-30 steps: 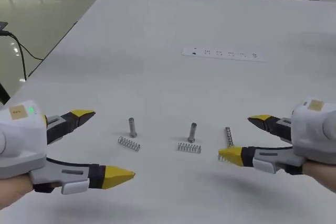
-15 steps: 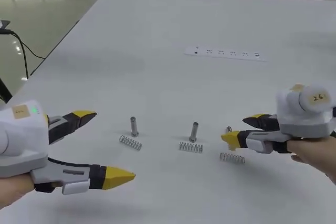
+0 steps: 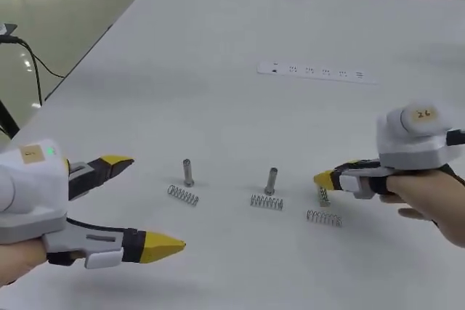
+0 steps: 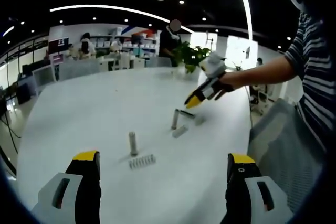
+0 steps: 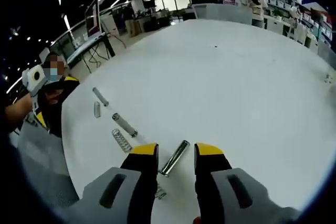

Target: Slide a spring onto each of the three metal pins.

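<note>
Three short metal pins stand in a row on the white table: left pin, middle pin, right pin. A small coil spring lies in front of each: left spring, middle spring, right spring. My right gripper is rolled on its side at the right pin. In the right gripper view the pin sits in the narrow gap between the fingers, with daylight on both sides. My left gripper hovers wide open at the near left, holding nothing.
A white power strip lies farther back on the table. The table's left edge runs diagonally past a floor cable. People and desks stand in the background of the gripper views.
My right gripper has swung left, rolled over and narrowed its jaws around the right pin. The left gripper has stayed where it was.
</note>
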`<state>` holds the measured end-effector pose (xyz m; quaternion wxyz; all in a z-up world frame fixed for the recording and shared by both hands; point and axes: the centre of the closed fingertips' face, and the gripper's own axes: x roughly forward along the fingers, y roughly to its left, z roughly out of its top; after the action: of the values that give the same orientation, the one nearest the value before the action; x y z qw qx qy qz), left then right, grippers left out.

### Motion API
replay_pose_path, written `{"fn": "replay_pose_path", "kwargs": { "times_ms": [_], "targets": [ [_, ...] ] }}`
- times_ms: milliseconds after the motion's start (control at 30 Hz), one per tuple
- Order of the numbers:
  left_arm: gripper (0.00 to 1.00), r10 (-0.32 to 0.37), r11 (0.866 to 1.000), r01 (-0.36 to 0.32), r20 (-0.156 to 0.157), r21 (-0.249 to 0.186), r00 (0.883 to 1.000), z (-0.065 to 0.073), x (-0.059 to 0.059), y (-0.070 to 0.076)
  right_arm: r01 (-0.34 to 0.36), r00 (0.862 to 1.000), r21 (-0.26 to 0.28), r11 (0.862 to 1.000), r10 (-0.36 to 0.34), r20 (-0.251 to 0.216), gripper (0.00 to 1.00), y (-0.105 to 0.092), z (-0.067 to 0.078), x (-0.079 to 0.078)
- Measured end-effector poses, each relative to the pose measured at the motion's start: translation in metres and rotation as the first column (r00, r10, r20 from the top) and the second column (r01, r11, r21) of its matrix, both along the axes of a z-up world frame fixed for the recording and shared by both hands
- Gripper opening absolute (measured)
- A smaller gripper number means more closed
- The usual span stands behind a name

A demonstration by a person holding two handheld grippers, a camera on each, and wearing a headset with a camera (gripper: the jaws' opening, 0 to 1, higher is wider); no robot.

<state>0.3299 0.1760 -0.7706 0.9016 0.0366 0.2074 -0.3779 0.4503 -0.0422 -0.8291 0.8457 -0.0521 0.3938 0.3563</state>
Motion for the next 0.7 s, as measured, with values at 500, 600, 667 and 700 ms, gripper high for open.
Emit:
{"fn": "replay_pose_path", "kwargs": {
  "times_ms": [500,600,667,700],
  "targets": [
    [0.98,0.015,1.000,-0.015,0.008,-0.008,1.000,0.002,0.000,0.007,0.101,0.986,-0.053,0.994,-0.107,-0.129,0.11,0.004,-0.022,0.002],
    [0.98,0.019,1.000,-0.019,0.006,-0.009,1.000,0.001,0.000,0.008,0.124,0.983,-0.072,0.990,-0.133,-0.130,0.11,0.000,-0.024,0.005],
    [0.98,0.021,1.000,-0.021,0.005,-0.010,1.000,0.000,-0.001,0.008,0.134,0.980,-0.074,0.988,-0.143,-0.137,0.11,0.000,-0.025,0.005],
    [0.98,0.021,1.000,-0.021,0.003,-0.011,1.000,0.000,-0.001,0.008,0.136,0.980,-0.075,0.988,-0.146,-0.138,0.10,0.000,-0.025,0.005]
  ]
}}
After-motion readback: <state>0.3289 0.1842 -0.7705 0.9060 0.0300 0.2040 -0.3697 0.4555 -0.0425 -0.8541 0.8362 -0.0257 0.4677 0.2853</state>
